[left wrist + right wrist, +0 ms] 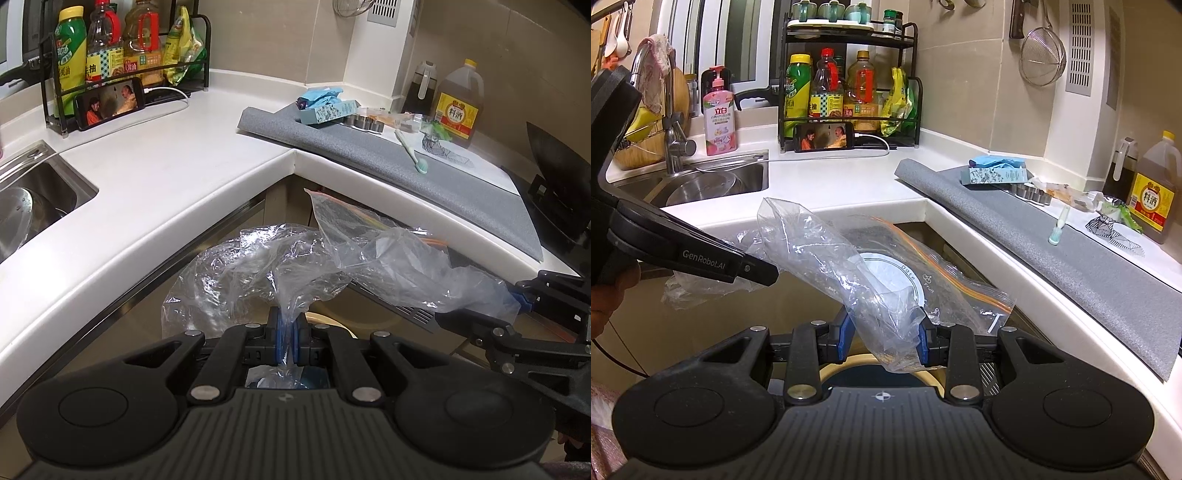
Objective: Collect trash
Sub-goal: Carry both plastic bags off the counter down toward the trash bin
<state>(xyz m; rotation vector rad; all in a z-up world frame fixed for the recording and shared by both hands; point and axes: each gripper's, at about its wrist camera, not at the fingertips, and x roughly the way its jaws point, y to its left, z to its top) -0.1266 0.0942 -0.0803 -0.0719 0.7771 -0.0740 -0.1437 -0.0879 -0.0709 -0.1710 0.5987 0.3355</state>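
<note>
A crumpled clear plastic bag [258, 273] hangs stretched between my two grippers in front of the counter corner. My left gripper [287, 328] is shut on a twisted part of it, the blue pads pressed together on the film. My right gripper [884, 339] holds the bag's other end [886, 317] bunched between its blue pads; in the left wrist view this right gripper [524, 299] is at the right edge. A zip bag with an orange seal [960, 288] lies behind the clear bag; I cannot tell whether it is pinched too. A beige-rimmed bin [831, 369] sits below.
The white L-shaped counter [166, 177] carries a grey mat [406, 166] with a toothbrush [410, 151], a blue wrapper [321, 96], a box and a cooking-wine jug [458, 103]. A sink [713, 184], a bottle rack [849, 85] and a phone [823, 136] stand to the left.
</note>
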